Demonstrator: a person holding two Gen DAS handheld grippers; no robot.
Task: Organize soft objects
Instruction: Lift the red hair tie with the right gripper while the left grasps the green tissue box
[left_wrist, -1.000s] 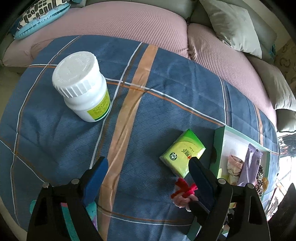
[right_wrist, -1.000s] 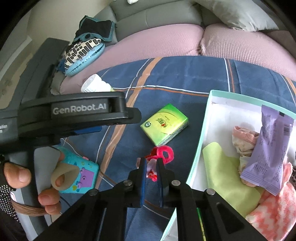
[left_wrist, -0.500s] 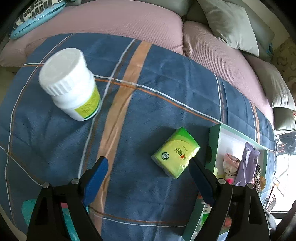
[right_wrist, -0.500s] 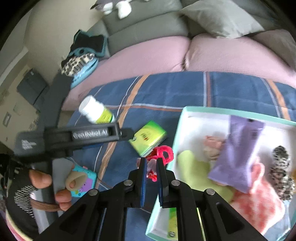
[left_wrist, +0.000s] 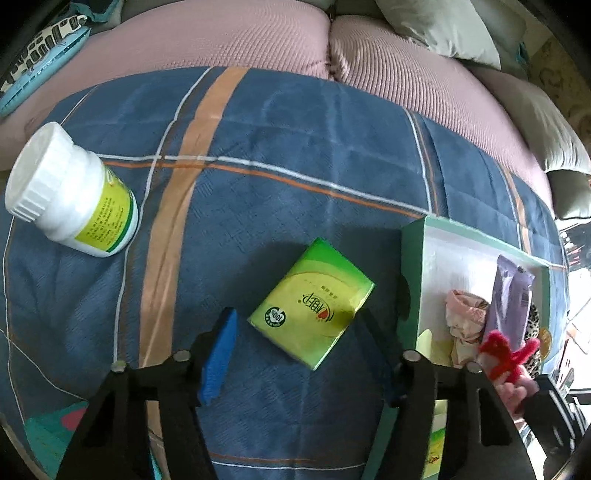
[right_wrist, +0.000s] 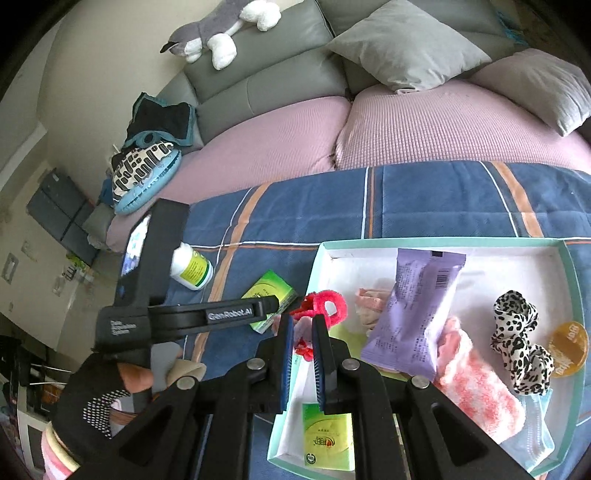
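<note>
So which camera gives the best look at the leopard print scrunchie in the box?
The right wrist view: the leopard print scrunchie lies fully visible in the box, right of the purple packet. The left wrist view shows only a sliver behind that packet.

My grippers: black frames, silver screws, blue finger pads (left_wrist: 218, 354). Left one (right_wrist: 207, 314) reads "GenRobot.AI", lower left. My hand (right_wrist: 107, 387): black dotted glove, bare fingertips.

— Behind the plaid blanket (right_wrist: 424, 192)?
— Grey sofa (right_wrist: 266, 74) with pink seat covers (right_wrist: 424, 125), two grey pillows (right_wrist: 406, 48), plush dog (right_wrist: 221, 29) on top.
— Walls?
— Cream wall (right_wrist: 92, 74) at left, daylight throughout.
</note>
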